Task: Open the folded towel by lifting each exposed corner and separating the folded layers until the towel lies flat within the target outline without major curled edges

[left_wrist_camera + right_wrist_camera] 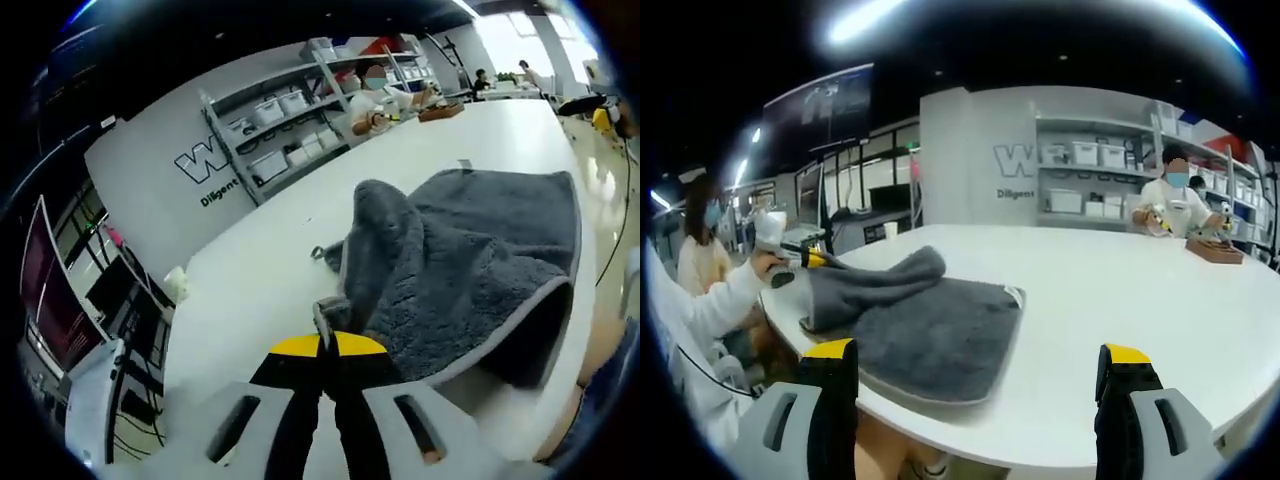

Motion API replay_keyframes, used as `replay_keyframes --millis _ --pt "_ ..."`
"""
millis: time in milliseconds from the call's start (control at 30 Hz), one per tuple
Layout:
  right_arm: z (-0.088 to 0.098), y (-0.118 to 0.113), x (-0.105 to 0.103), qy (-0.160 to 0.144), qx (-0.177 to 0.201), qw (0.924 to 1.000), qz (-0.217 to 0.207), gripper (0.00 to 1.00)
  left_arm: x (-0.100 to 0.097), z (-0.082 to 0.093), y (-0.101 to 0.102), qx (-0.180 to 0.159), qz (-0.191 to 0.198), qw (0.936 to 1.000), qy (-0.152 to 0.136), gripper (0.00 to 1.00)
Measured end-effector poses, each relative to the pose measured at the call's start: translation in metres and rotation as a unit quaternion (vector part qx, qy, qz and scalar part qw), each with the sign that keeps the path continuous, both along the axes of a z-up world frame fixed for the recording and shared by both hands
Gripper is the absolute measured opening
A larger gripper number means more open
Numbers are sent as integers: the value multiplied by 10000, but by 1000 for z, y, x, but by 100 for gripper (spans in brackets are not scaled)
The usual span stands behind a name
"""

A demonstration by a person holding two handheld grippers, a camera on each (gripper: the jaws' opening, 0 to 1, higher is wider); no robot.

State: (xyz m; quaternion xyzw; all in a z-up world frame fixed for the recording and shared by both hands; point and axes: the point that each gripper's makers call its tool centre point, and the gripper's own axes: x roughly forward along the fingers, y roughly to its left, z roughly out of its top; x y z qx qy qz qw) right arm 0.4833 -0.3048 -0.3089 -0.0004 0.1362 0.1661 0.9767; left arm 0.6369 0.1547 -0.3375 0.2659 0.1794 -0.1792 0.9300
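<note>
The grey towel (pixel 480 250) lies on the white table (pixel 250 290), its near part pulled up into a ridge. My left gripper (pixel 328 338) is shut on the towel's pale-edged corner, which it holds just above the table. In the right gripper view the towel (pixel 930 325) rests near the table's edge, one layer drawn up and leftwards to the left gripper (pixel 812 262), which a hand holds. My right gripper (pixel 978 358) hangs wide open in front of the towel with nothing between its fingers (pixel 830 362). It is apart from the cloth.
Small marks (pixel 465 163) sit on the table beyond the towel. Shelves with white bins (pixel 275 135) stand against the far wall. A person (pixel 1175 205) sits at the table's far side by a wooden box (pixel 1215 250). The table edge (pixel 970 420) runs close under the towel.
</note>
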Motion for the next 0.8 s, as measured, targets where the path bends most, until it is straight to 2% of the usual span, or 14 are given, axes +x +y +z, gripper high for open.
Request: replay_keyframes --millis 200,467,800 --pt "1 0 0 -14 4 10000 -3 99 -7 5 22 -3 215 9998 -33 2" --pt "-3 7 0 48 -35 10000 77 99 -16 -4 47 65 452 9989 102 2" --pt "-4 5 1 66 -32 10000 55 99 -29 -18 76 134 747 9966 314 2"
